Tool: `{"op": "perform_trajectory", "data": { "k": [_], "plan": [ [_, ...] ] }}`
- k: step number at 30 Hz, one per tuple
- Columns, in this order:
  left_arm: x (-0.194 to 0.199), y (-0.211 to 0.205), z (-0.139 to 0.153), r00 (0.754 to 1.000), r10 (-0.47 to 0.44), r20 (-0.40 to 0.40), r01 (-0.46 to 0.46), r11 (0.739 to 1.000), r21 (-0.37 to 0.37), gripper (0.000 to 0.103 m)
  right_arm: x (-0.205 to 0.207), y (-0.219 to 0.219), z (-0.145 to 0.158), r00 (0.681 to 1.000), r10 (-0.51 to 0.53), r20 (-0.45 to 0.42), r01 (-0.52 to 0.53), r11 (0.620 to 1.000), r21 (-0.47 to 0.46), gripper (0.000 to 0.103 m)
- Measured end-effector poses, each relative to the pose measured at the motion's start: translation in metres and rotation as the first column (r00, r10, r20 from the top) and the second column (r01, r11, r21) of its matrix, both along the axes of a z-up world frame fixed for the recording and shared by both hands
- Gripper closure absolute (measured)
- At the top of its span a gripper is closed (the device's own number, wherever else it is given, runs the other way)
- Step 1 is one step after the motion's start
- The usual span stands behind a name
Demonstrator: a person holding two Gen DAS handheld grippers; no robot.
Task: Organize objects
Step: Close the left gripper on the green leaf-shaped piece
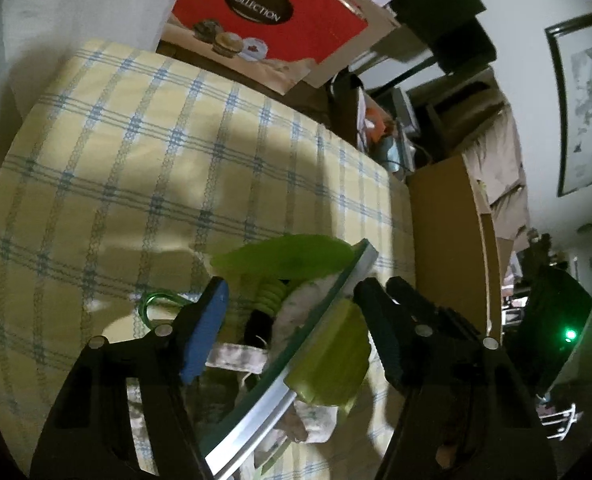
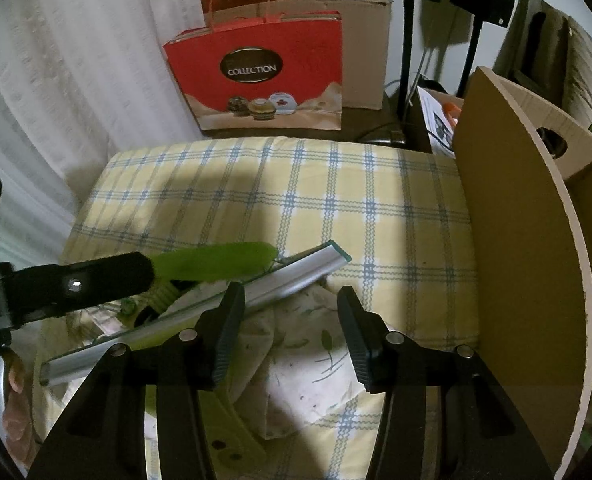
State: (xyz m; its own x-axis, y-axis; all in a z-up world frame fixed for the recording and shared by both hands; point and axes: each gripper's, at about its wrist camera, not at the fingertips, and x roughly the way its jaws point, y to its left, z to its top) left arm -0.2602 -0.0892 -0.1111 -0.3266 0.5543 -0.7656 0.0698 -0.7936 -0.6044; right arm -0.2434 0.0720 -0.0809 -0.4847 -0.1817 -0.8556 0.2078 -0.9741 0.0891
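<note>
Since the left claw (image 1: pixel 288 300) straddles the long silver-edged bar w/ a green strip (prob a squeegee blade) (image 1: pixel 316 320) at a slant, the main risk is a skewed bite: if the jaws close now they'd likely catch the metal edge off-centre, and the bar could pivot or slide out, dragging the heap under it. That heap sits on the yellow-and-blue checked cushion (image 1: pixel 136 140), a soft base, so pressing down may just sink things rather than pin them. The lime-green leaf-shaped plastic piece (image 1: pixel 284 256) w/ its ribbed green neck lies just behind the bar, and the white floral-print cloth (image 2: pixel 316 360) is bunched beneath; either could get snagged along w/ the bar. Brown cardboard panel (image 2: pixel 516 280) stands close on the right side of the cushion, so a swinging bar end could knock it.

Left claw: medium-wide, pads not pressing on anything I can make out; bar passes between them, the blue pad (image 1: pixel 204 336) apart from it.

Right claw (image 2: pixel 292 328): roughly half open, nothing gripped; it hangs over the floral cloth, its left finger just in front of the bar – touching or not, can't tell
</note>
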Motion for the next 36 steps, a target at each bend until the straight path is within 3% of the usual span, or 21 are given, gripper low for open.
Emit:
{"op": "perform_trajectory", "data": {
  "k": [9,18,24,28,31,36],
  "plan": [
    [-0.006,0.001,-0.008,0.999,0.024,0.043,-0.025,0.999,0.024,0.039,-0.001,-0.002,0.002,1.000,0.016,-0.001,-0.016,1.000,0.017,0.053],
    [-0.006,-0.002,-0.012,0.998,0.042,0.045,-0.044,0.998,0.035,0.039,-0.006,0.002,0.037,0.998,-0.006,-0.070,0.005,1.000,-0.011,0.053],
    [-0.007,-0.005,-0.013,0.996,0.075,0.049,-0.078,0.995,0.056,0.039,-0.023,-0.004,0.016,1.000,0.004,-0.030,-0.006,0.999,-0.042,0.053],
    [-0.009,-0.006,-0.015,0.995,0.092,0.048,-0.095,0.993,0.063,0.045,-0.024,-0.009,-0.002,0.999,0.037,-0.001,-0.037,0.997,-0.062,0.053],
    [-0.011,-0.008,-0.017,0.993,0.103,0.051,-0.106,0.992,0.067,0.052,-0.021,-0.016,-0.005,0.998,0.068,-0.008,-0.068,0.997,-0.034,0.053],
    [-0.015,-0.008,-0.020,0.992,0.112,0.056,-0.116,0.989,0.091,0.054,-0.018,-0.023,-0.010,0.995,0.096,-0.022,-0.096,0.995,0.000,0.054]
  ]
}}
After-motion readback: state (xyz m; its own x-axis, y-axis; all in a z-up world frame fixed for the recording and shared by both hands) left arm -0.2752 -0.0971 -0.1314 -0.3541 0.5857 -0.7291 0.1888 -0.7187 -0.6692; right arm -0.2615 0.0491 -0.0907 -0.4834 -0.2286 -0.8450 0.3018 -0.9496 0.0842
